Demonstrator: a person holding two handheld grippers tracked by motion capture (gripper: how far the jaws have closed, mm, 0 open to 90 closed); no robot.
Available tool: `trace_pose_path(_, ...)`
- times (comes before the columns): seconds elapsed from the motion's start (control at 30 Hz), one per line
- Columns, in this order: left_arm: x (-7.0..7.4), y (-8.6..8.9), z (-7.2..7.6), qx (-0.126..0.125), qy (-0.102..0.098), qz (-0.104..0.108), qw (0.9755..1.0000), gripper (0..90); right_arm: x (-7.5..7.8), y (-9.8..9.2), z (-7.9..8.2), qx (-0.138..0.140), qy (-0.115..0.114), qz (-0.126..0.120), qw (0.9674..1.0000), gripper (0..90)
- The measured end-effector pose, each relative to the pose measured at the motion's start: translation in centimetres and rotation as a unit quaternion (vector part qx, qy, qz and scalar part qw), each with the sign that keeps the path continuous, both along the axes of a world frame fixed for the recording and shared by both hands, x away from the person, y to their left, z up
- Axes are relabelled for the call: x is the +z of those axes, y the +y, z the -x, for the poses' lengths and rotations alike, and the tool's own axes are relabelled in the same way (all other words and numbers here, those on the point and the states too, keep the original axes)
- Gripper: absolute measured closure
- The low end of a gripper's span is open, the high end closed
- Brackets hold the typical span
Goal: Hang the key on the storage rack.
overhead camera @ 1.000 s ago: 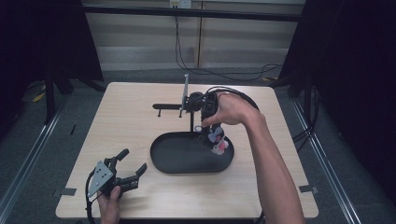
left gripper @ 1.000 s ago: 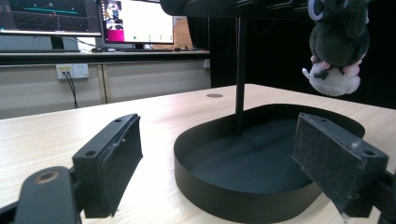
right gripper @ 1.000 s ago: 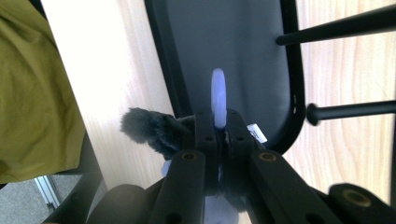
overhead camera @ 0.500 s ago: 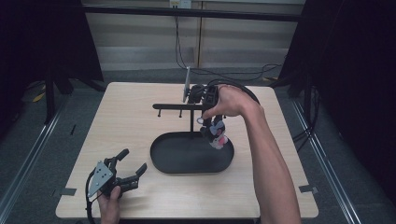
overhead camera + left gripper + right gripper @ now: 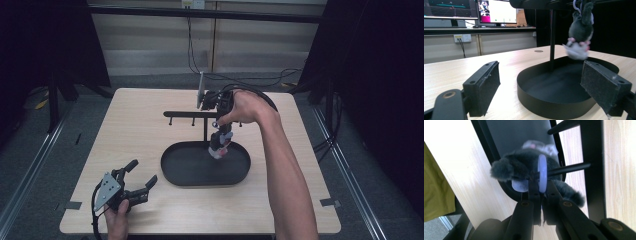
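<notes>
A grey plush toy [image 5: 220, 145] with a white, pink-marked face hangs over the black oval tray [image 5: 170, 175]. My right gripper [image 5: 218, 120] points down and is shut on the toy's pale lilac ring [image 5: 542, 172]. In the right gripper view the tip of a thin black peg [image 5: 571, 168] of the stand's crossbar [image 5: 185, 114] meets the ring, right in front of the right gripper [image 5: 541, 190]. The toy [image 5: 516, 167] dangles past it. My left gripper [image 5: 142, 172] rests open at the table's front left. Between the left gripper's [image 5: 544, 86] pads I see the tray [image 5: 541, 100], the post [image 5: 552, 37] and the toy [image 5: 579, 32].
The stand's post rises from the tray's far side, and its crossbar carries several short pegs. Cables [image 5: 240, 80] lie on the floor behind the table. Monitors [image 5: 496, 11] stand on a bench beyond the table in the left gripper view.
My right gripper has shifted slightly left and up toward the crossbar, carrying the plush toy with it. The left gripper has stayed where it was.
</notes>
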State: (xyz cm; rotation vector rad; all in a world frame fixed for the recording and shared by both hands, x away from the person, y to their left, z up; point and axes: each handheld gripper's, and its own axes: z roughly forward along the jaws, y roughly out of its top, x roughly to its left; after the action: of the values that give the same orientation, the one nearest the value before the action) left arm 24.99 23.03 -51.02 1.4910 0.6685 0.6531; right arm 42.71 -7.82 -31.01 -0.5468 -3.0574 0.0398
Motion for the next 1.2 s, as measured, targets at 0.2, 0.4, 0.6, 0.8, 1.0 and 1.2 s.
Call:
trace_pose_path(0.2,0.0,0.0,0.0,0.0,-0.001,0.003,1.0,15.3,-0.1,-0.3,-0.7,-0.008,0.002,-0.005,0.9999,86.9)
trace_pose_path(0.4,0.0,-0.1,0.0,0.0,-0.001,0.005,1.0,15.3,-0.3,-0.8,-1.1,-0.016,-0.002,-0.01,0.9998,86.9)
trace_pose_path(0.6,0.0,0.0,0.0,0.0,-0.002,0.002,1.0,15.3,-0.5,-1.0,-1.4,-0.021,-0.005,-0.022,0.9995,86.9)
trace_pose_path(0.8,0.0,0.0,0.0,-0.001,0.001,0.002,1.0,15.3,-0.9,-1.2,-1.3,-0.022,-0.006,-0.039,0.999,86.9)
trace_pose_path(1.0,0.0,0.0,0.0,-0.001,0.001,0.003,1.0,15.3,-1.2,-1.5,-1.1,-0.022,0.001,-0.046,0.9987,85.3)
trace_pose_path(1.2,0.0,0.0,0.0,0.0,0.001,0.003,1.0,15.3,-1.5,-2.0,-0.4,-0.031,0.006,-0.054,0.998,78.0)
